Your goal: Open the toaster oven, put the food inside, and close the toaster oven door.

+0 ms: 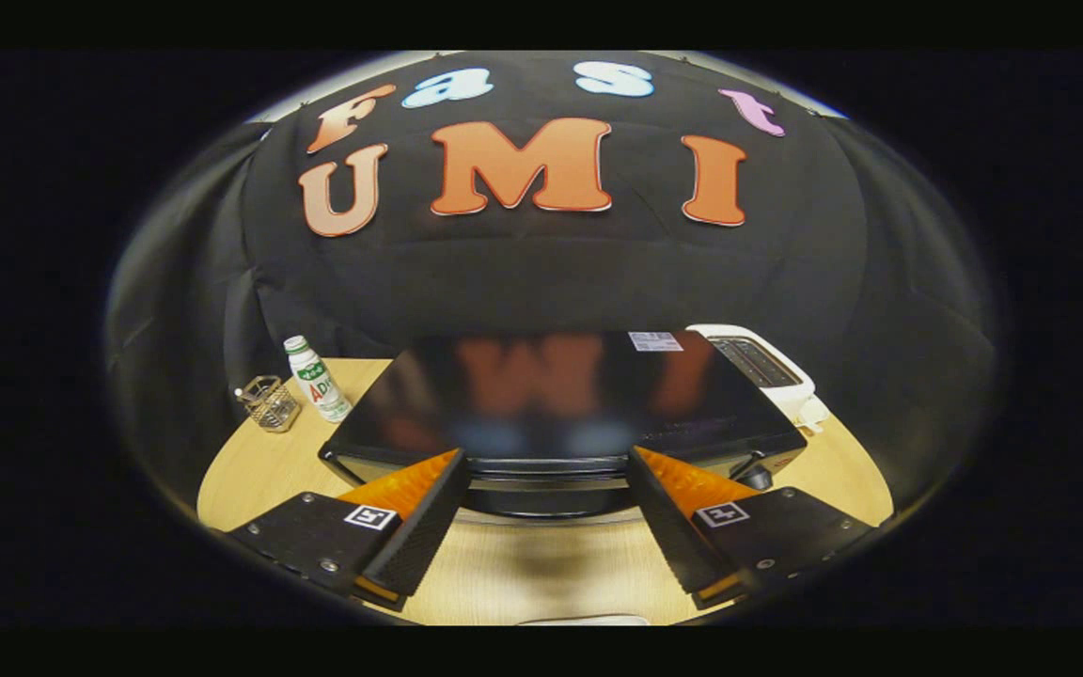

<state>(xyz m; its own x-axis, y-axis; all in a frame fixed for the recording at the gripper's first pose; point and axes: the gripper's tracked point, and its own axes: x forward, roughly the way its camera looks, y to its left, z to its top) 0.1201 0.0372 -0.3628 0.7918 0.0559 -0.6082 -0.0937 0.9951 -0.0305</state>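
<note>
glossy black toaster oven [560, 395], pale wood table [259, 470]

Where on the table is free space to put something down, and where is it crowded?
Bare wood lies before the toaster oven, under the open hand-held gripper. Another free patch lies on the table in front of the glass holder and bottle. Crowded: between oven and white toaster.

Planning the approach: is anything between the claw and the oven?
No. In the gripper view, the open claw sits right before the oven; nothing between.
</note>
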